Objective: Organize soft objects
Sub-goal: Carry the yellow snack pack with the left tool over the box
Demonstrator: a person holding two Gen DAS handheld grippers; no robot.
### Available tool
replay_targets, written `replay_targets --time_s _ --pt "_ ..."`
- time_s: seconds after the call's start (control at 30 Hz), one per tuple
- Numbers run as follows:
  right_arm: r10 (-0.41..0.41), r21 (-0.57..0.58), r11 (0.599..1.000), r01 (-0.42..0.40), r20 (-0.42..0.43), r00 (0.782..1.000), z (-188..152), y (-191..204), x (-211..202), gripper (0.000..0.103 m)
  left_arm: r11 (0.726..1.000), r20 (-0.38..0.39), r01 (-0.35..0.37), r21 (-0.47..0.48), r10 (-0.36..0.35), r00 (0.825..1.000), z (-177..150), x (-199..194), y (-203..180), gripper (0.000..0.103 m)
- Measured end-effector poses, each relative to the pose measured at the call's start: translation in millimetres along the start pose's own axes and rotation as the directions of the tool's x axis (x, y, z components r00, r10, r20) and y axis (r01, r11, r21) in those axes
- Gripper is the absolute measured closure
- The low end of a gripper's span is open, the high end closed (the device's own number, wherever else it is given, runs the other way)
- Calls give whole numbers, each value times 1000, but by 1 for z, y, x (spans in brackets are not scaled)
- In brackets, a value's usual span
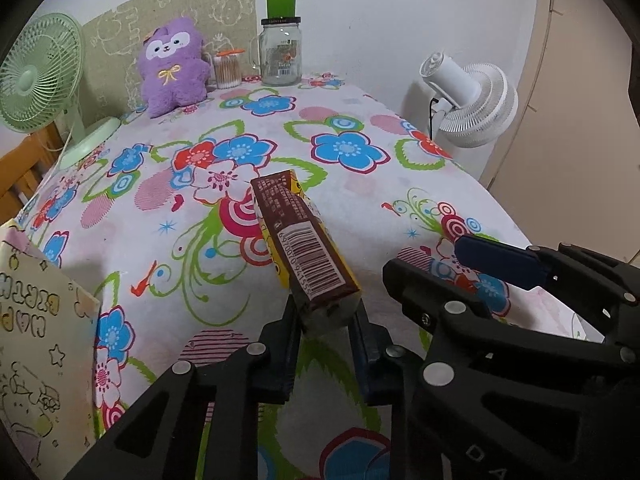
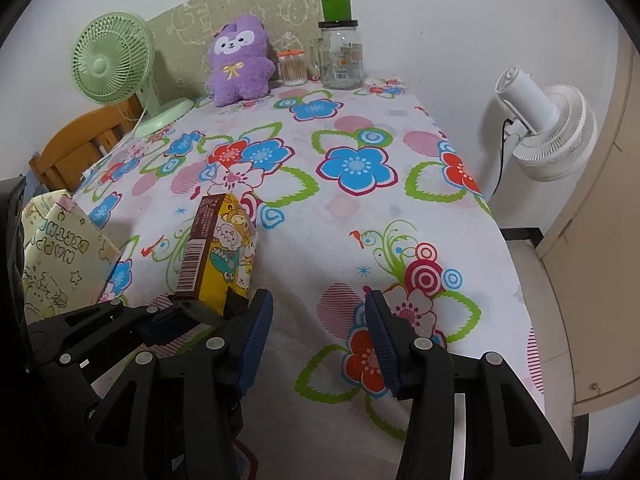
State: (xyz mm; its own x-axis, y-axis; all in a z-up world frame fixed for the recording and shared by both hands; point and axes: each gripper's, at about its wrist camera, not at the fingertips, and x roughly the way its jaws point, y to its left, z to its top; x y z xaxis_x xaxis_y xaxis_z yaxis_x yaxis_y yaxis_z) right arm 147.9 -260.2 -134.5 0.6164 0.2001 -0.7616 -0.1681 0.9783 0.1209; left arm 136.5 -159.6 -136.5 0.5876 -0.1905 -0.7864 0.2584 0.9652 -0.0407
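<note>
My left gripper (image 1: 324, 320) is shut on the near end of a brown and yellow cartoon snack box (image 1: 304, 244) and holds it above the flowered cloth. The box (image 2: 218, 252) and the left gripper (image 2: 200, 312) also show at the left of the right wrist view. My right gripper (image 2: 318, 336) is open and empty over the cloth, just right of the box; it shows in the left wrist view (image 1: 460, 264) too. A purple plush bear (image 1: 173, 66) sits upright at the far end, against a green board (image 2: 240, 52).
A green desk fan (image 1: 38, 80) stands far left. A glass jar with green lid (image 1: 281, 50) and a cotton-swab tub (image 1: 228, 68) stand at the back. A white fan (image 1: 472, 104) stands off the right edge. A birthday gift bag (image 1: 36, 360) is near left.
</note>
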Motion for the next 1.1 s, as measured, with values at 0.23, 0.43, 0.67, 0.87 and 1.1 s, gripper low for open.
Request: replay_targets --time_s 0.23,0.43,0.67,0.87,1.1 --pt "-2 -10 1000 2 24 1000 -3 9 -15 51 1000 28 -9 2 9 1000 -5 -17 3 81" --pt "-6 -27 1000 8 44 999 -7 21 -27 51 1000 48 -24 6 24 999 -11 -32 7 81" --pt "1 -57 998 2 67 998 -13 41 -43 51 999 61 -35 9 34 998 -21 -52 16 81" --pt "18 -76 997 -11 97 995 -14 59 -60 51 999 96 -52 6 51 994 -28 -74 25 81" --pt "42 -74 997 -34 108 993 -13 76 -76 50 998 132 -55 8 53 990 -32 -99 36 81"
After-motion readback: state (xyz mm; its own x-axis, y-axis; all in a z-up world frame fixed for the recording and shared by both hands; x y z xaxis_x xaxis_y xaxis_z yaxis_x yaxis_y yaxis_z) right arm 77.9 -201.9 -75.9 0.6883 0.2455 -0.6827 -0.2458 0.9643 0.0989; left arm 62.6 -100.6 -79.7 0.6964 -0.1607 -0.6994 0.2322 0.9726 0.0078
